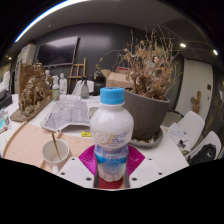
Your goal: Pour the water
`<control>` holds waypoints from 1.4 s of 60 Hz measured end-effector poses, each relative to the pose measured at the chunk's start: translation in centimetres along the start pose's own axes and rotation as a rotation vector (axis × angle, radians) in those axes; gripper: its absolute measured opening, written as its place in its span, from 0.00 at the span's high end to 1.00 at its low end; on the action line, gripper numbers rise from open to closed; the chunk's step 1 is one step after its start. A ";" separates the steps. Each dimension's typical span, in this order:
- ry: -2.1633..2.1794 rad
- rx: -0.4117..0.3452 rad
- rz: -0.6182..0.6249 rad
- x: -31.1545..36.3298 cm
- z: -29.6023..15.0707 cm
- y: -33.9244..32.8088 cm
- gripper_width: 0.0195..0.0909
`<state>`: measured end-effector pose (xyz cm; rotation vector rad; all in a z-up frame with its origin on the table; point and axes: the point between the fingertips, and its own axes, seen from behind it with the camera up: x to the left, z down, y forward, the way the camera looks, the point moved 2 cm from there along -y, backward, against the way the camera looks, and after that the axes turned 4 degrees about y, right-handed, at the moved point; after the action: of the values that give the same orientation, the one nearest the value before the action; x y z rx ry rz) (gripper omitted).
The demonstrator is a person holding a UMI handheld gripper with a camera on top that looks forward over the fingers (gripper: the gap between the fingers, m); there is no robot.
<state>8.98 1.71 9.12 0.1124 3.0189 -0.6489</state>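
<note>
Clamped on a bottle [111, 135] at lower centre of the frame: the gripper [111, 170], its two white fingers [80, 170] pressed against the bottle's lower sides, pink pads showing behind the base. Upright, clear plastic, blue cap on top, white label round the middle, water visible inside. Just left of the bottle, at lower left, stood a small glass cup [55, 152] on a light wooden table [25, 145], apart from the bottle. Directly behind the bottle, right of centre, sat a dark round pot [148, 112] filled with dry, brownish twigs reaching toward the upper right. Left of the pot, behind the cup, lay a folded grey cloth or paper sheet [68, 112]. At far left rose another dried plant arrangement [35, 90]. In the upper left background hung a dark screen [58, 52], with a small wooden easel [80, 72] beneath it.
</note>
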 end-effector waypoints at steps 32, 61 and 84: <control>0.177 0.082 -0.021 0.3 2.7 -2.3 0.09; 0.112 0.210 0.161 6.8 -0.8 -26.5 0.08; 0.121 0.228 0.143 10.2 -0.5 -30.7 0.07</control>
<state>-3.74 -25.36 21.43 0.3864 2.9996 -1.0023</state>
